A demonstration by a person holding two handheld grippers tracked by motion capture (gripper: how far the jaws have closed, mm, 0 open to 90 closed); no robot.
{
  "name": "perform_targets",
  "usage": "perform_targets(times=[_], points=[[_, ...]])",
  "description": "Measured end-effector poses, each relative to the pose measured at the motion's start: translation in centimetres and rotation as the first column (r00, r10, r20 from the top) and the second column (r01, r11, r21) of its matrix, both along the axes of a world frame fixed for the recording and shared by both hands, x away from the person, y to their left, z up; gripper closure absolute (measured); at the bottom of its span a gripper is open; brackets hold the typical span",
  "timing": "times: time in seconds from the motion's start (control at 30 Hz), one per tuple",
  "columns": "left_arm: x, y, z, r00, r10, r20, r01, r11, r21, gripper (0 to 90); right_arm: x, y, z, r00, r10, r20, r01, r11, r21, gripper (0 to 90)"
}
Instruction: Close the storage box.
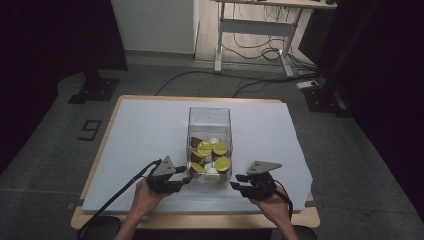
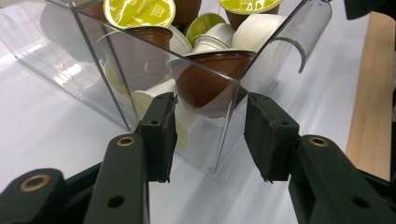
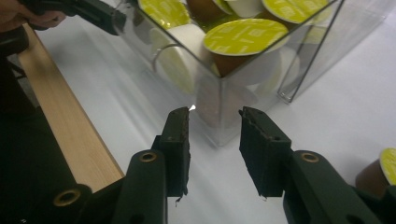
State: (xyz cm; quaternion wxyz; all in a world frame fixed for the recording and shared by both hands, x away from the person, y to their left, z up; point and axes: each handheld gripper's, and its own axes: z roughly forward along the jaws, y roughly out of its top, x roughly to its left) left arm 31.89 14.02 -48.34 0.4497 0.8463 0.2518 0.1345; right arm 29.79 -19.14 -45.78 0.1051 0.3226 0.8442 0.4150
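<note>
A clear plastic box (image 1: 209, 119) stands in the middle of the white sheet and holds several coffee capsules (image 1: 210, 154), brown and white, with yellow-green lids. My left gripper (image 1: 187, 176) is at the box's near left corner. In the left gripper view its jaws (image 2: 210, 133) stand apart on either side of that corner edge of the box (image 2: 228, 116), with a gap on the right side. My right gripper (image 1: 239, 181) is at the near right corner, and its jaws (image 3: 215, 135) are apart just short of the box's corner (image 3: 219, 114), holding nothing. A loose capsule (image 3: 380, 172) lies on the sheet beside it.
The white sheet (image 1: 145, 140) covers a wooden table whose near edge (image 1: 200, 220) is bare. Each gripper trails a black cable (image 1: 117, 192). Beyond the table stand a desk frame (image 1: 255, 30), floor cables and black stand bases (image 1: 95, 90).
</note>
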Motion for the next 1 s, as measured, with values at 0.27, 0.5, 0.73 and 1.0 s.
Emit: perform_targets(times=[0.27,0.5,0.73,1.0], points=[[0.4,-0.1,-0.1,0.9998,0.022,0.002,-0.022,0.9997,-0.013,55.3,0.1,1.1,0.2,0.9995,0.029,0.011,-0.029,0.9995,-0.011,66.4],[0.6,-0.2,-0.3,0.9993,0.038,0.005,-0.038,0.999,-0.022,55.1,0.5,2.5,0.3,0.9986,0.05,0.018,-0.05,0.9986,-0.02,71.7],[0.5,-0.3,-0.3,0.9992,0.039,0.007,-0.039,0.9991,-0.016,54.4,0.9,3.7,0.1,0.9977,0.065,0.016,-0.065,0.9978,-0.01,76.7],[0.5,-0.3,-0.3,0.9992,0.04,0.005,-0.04,0.9991,-0.016,54.2,1.2,4.7,-0.1,0.998,0.061,0.017,-0.061,0.9981,-0.004,82.5]])
